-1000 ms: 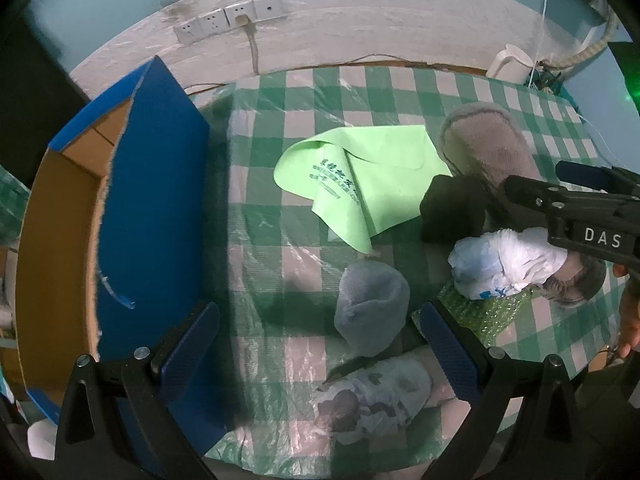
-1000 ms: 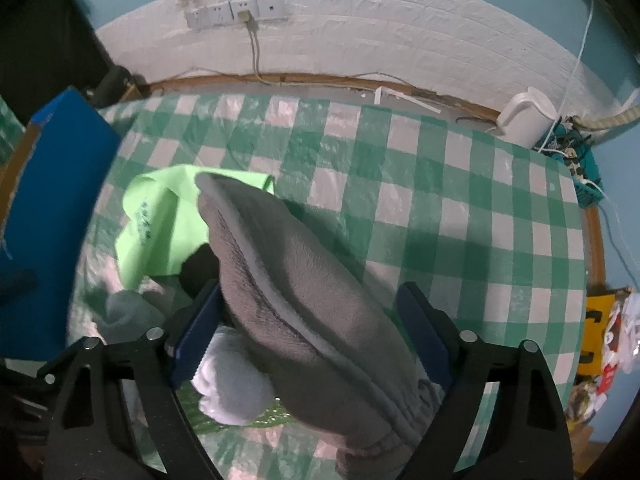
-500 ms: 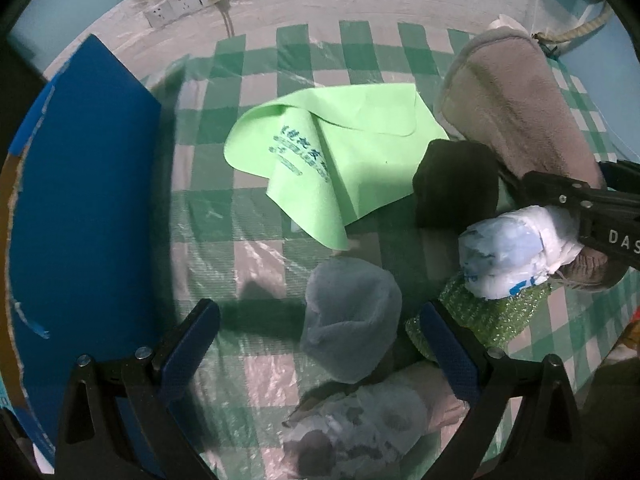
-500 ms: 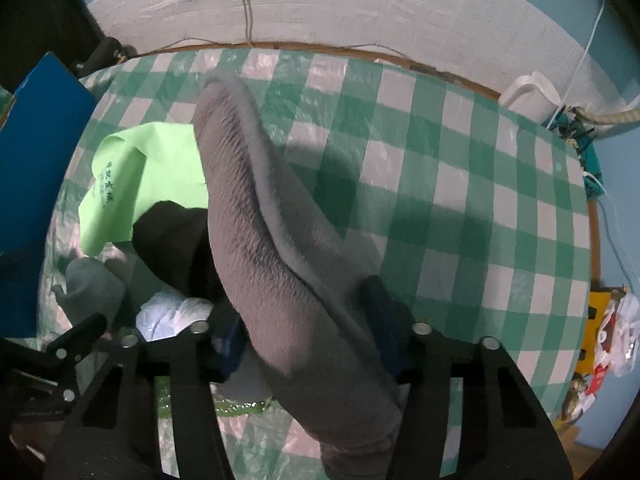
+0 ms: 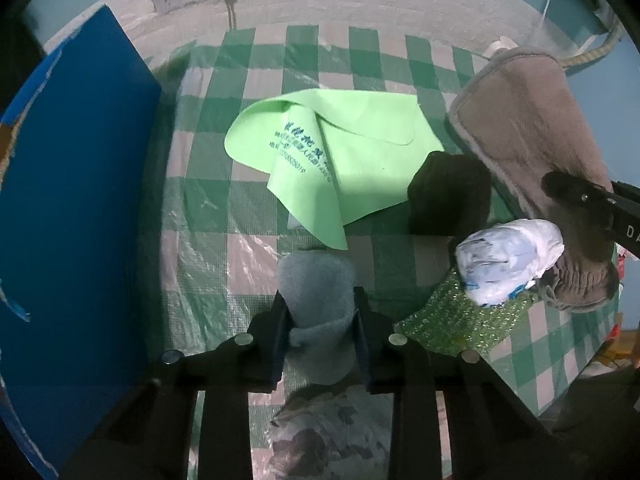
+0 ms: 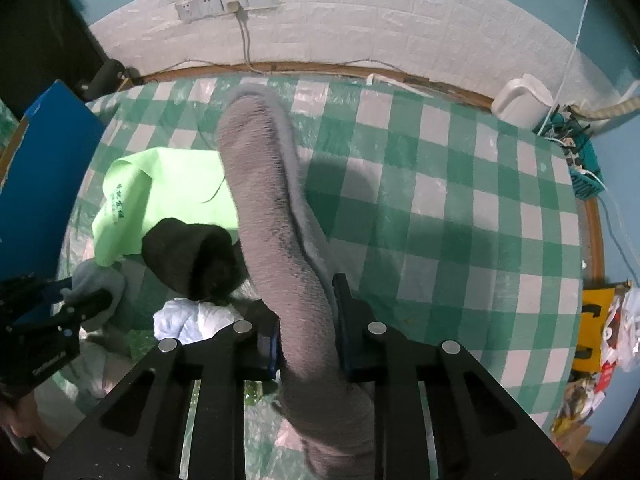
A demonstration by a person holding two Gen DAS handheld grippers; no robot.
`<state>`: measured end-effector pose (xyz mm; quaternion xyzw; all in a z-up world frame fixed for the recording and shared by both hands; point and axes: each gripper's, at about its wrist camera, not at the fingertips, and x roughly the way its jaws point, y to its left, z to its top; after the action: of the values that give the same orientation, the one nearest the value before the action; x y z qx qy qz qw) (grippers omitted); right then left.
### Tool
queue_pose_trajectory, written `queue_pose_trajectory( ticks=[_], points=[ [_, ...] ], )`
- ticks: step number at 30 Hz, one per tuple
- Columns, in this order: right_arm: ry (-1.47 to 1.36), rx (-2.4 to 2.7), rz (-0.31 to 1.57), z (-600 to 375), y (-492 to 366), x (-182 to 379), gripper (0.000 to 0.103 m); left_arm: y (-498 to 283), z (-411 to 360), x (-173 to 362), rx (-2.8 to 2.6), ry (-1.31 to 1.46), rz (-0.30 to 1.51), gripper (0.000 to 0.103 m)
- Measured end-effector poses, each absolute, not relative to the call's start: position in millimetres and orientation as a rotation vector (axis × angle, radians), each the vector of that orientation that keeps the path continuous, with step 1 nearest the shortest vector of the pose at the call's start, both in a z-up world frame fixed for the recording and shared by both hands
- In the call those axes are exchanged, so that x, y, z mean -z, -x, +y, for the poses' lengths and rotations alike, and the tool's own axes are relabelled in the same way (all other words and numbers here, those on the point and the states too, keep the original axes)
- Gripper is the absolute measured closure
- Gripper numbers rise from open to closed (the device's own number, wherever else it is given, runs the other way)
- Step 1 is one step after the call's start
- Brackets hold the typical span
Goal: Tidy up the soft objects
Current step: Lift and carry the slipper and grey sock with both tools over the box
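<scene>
We see two tools, and each of them is pinching something soft. The left tool [image 5: 320, 324] has its fingers pressed against both sides of a pale blue-grey sock [image 5: 318, 312], which stands between them at the near part of the surface [image 5: 256, 208], covered with a green and white checked cloth under clear plastic. The right tool [image 6: 306, 340] is closed on a grey fleece slipper [image 6: 276, 216]; the slipper is lifted and reaches forward from the fingers, with its toe toward the wall. In the left view the same slipper [image 5: 528, 136] shows at the right side with the right tool's black finger across it. On the surface lies a light green cloth [image 5: 340, 160] with blue printed letters, partly folded over itself. Just beside its right corner sits a black sock [image 5: 448, 196], rolled up. Near the black sock there is a white and blue bundle [image 5: 508, 260], which rests on a shiny green mesh pad [image 5: 460, 320]. Below the left tool we see a white patterned bundle [image 5: 332, 432], partly hidden by the fingers. At the left edge stands a blue cardboard box [image 5: 76, 208], its flap upright beside the surface. On the white brick wall are wall sockets [image 6: 224, 0] with one cable plugged in.
</scene>
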<state>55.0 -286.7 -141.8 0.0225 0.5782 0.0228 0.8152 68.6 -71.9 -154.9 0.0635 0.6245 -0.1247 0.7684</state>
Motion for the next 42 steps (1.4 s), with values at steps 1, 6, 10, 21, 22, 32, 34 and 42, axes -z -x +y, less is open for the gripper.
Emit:
queue_pose_trajectory(
  ticks=[1,6,10,21,22,32,34,42],
  points=[
    [-0.05,-0.049,1.226,-287.3,-53.9,139.3,0.084,-67.5,-71.2,151.7,0.274,-0.139,1.35,0.075],
    [-0.056,-0.036,1.201,-290.0,-48.9,130.4,0.084,-64.3,-76.6,133.5,0.271,-0.18,1.296,0.075],
    [-0.056,-0.02,1.183,-293.2,-44.6,121.5,0.084,-60.6,-80.1,118.7,0.266,-0.209,1.255,0.075],
    [-0.082,-0.013,1.121,-296.9,-30.2,91.4,0.084,-35.6,-82.3,94.4,0.265,-0.222,1.164,0.075],
    [-0.087,-0.016,1.117,-296.6,-29.3,89.2,0.084,-33.8,-82.2,90.7,0.265,-0.221,1.156,0.075],
    [-0.103,-0.069,1.074,-279.9,-21.6,64.7,0.084,-18.9,-67.2,55.5,0.241,-0.212,1.104,0.075],
    [-0.097,-0.085,1.063,-273.8,-20.9,58.6,0.084,-17.4,-62.5,50.3,0.236,-0.21,1.092,0.075],
    [-0.076,-0.169,1.024,-239.3,-22.7,36.1,0.084,-16.9,-33.5,39.3,0.182,-0.192,1.083,0.075]
  ],
)
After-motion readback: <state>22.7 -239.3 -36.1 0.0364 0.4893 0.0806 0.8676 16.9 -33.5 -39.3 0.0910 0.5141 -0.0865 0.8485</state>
